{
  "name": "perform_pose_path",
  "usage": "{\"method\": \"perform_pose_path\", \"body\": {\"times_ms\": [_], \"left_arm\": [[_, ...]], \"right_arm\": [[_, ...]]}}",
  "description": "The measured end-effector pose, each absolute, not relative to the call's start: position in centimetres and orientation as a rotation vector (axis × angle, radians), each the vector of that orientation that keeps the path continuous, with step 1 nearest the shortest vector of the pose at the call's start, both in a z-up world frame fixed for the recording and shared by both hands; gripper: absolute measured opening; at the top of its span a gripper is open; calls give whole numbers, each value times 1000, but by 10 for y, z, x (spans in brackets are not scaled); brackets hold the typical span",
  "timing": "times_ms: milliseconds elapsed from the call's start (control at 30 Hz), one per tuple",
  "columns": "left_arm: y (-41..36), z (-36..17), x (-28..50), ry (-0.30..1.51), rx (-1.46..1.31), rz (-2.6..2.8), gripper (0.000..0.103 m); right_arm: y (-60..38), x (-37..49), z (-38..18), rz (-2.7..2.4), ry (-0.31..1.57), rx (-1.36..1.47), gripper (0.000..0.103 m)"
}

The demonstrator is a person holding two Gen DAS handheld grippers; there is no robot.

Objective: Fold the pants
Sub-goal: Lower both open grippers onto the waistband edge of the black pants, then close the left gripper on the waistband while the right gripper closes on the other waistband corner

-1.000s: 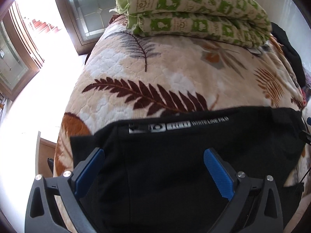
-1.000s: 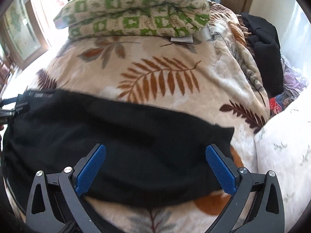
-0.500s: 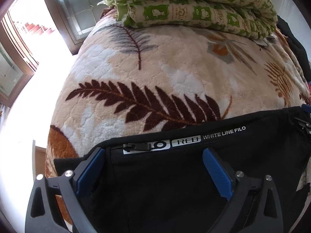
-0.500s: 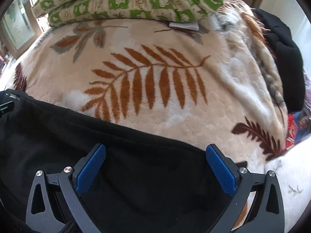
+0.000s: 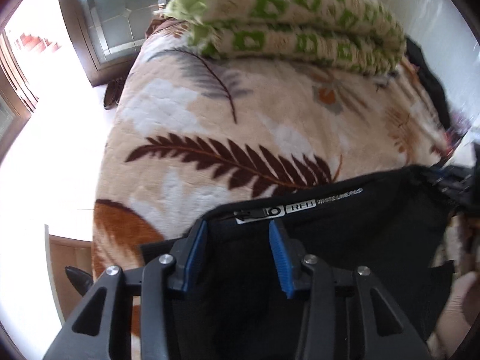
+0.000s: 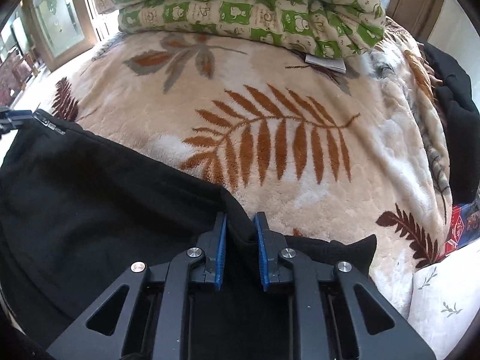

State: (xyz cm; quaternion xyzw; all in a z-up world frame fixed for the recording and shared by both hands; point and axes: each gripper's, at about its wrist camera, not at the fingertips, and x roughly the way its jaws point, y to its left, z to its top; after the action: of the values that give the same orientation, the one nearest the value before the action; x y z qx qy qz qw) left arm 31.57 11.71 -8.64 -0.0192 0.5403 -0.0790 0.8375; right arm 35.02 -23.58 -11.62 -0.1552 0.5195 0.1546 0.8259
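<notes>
Black pants (image 5: 345, 240) lie across the near part of a leaf-patterned blanket (image 5: 240, 120), their edge with white lettering facing the far side. My left gripper (image 5: 237, 225) straddles that edge near the zipper tag. Its jaws are closing, fabric lies between them, and a gap still shows. In the right wrist view the pants (image 6: 105, 195) fill the lower left. My right gripper (image 6: 240, 216) is closing, and its blue pads (image 6: 221, 249) pinch a raised ridge of black fabric at the pants' far edge.
A folded green-and-cream quilt (image 6: 240, 9) lies at the bed's far end. Dark clothing (image 6: 456, 105) is heaped along the right side, with a red and blue box (image 6: 462, 225) and a white pillow (image 6: 444, 300) below it. A glass door (image 5: 120, 15) and bright floor lie left.
Both grippers' jaws have come in from wide open. The right ones now pinch a ridge of the pants. The left view has shifted, and the pants' lettered edge now sits at its fingertips.
</notes>
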Motion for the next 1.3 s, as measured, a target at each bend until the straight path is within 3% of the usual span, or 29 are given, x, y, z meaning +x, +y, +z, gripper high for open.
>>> {"method": "perform_pose_path", "body": {"times_ms": [33, 67, 133, 200, 300, 333, 367, 533, 633, 733, 900, 933, 1000, 1067, 1300], "left_arm": [[126, -81, 315, 1141, -51, -158, 63], [130, -79, 315, 1137, -53, -142, 86], [141, -76, 315, 1119, -44, -103, 99], [146, -82, 317, 1135, -55, -115, 99], [147, -98, 323, 1174, -58, -111, 99], [147, -106, 326, 1189, -47, -102, 99], [146, -113, 328, 1197, -31, -86, 98], [149, -133, 327, 1183, -40, -121, 97], [148, -131, 322, 1165, -14, -165, 86], [137, -123, 317, 1148, 26, -207, 61], [126, -114, 315, 1127, 69, -234, 30], [129, -111, 314, 1120, 58, -231, 20], [136, -109, 316, 1115, 27, -223, 18], [138, -107, 315, 1103, 21, -214, 14], [136, -95, 301, 1063, -24, -238, 10]], "right_arm": [[-236, 350, -116, 331, 1104, -329, 18], [-237, 350, -116, 332, 1104, -327, 18], [-241, 349, -116, 337, 1108, -316, 20], [-243, 350, -115, 340, 1103, -303, 25], [-251, 348, -108, 341, 1073, -270, 53], [-254, 347, -104, 338, 1053, -260, 71], [-255, 347, -102, 337, 1039, -256, 80], [-263, 349, -97, 389, 1023, -215, 81], [-259, 354, -102, 458, 1056, -253, 81], [-252, 360, -107, 519, 1078, -322, 81], [-243, 378, -122, 541, 1149, -434, 81], [-243, 380, -126, 549, 1171, -435, 80], [-242, 379, -124, 568, 1171, -417, 65], [-240, 373, -119, 601, 1166, -420, 16], [-231, 339, -97, 593, 1123, -491, 10]]}}
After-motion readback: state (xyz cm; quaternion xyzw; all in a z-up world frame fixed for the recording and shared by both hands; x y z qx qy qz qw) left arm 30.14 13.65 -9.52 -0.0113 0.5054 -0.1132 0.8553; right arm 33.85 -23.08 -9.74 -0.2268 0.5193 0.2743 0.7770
